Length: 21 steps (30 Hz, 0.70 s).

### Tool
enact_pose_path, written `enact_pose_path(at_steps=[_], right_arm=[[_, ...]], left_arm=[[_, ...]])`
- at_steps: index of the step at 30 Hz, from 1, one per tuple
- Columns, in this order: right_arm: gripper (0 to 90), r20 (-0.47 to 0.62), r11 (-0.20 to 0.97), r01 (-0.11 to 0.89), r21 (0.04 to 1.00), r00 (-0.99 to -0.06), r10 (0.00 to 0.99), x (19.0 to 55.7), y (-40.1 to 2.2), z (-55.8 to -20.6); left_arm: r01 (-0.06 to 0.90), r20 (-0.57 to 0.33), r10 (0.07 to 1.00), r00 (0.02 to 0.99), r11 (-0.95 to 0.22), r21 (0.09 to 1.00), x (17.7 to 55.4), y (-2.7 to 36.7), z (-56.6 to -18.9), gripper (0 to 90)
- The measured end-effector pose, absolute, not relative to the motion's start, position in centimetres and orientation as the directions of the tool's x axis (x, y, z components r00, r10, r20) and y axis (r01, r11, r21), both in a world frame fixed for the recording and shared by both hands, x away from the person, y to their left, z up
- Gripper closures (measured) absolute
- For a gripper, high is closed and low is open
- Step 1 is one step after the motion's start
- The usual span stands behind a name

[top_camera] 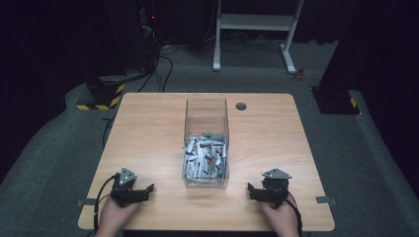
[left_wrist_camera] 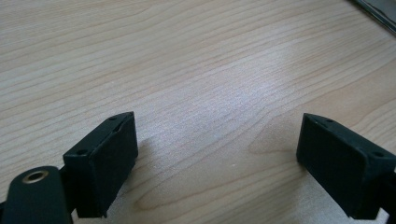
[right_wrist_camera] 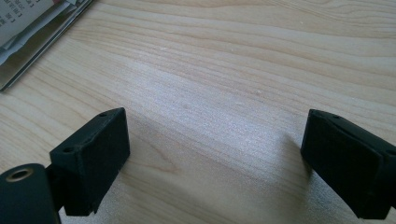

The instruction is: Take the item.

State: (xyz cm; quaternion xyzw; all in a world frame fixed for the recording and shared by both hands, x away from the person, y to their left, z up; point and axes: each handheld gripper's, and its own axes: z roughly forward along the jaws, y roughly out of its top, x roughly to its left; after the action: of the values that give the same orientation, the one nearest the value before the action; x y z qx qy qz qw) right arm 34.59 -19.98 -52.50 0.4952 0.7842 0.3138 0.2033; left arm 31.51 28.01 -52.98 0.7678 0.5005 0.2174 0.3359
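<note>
A clear plastic box [top_camera: 206, 143] stands in the middle of the wooden table [top_camera: 148, 128], its near half heaped with several small white packets [top_camera: 205, 157]. My left gripper [top_camera: 146, 190] rests on the table at the near left, held by a hand, jaws pointing right toward the box. My right gripper [top_camera: 251, 189] rests at the near right, jaws pointing left toward the box. In the left gripper view my gripper [left_wrist_camera: 217, 158] stands open over bare wood. The right gripper [right_wrist_camera: 215, 161] is open too, with the box's lower edge [right_wrist_camera: 28, 56] at the upper left.
A round cable hole [top_camera: 241, 106] sits in the table's far edge right of the box. Beyond the table are a white desk frame [top_camera: 254, 29], cables on grey carpet and a black-and-yellow striped base [top_camera: 101, 96]. Bare wood lies either side of the box.
</note>
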Motion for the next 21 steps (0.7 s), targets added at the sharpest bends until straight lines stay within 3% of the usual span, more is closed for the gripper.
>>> enact_pose_path(at_steps=[21], right_arm=[[7.7,-0.008,0.319,0.645,0.694,-0.436,0.9,34.65,-20.06,-52.51]], left_arm=[[0.632,-0.01,0.919,0.393,-0.262,0.729,31.6,28.14,-52.8,14.9]])
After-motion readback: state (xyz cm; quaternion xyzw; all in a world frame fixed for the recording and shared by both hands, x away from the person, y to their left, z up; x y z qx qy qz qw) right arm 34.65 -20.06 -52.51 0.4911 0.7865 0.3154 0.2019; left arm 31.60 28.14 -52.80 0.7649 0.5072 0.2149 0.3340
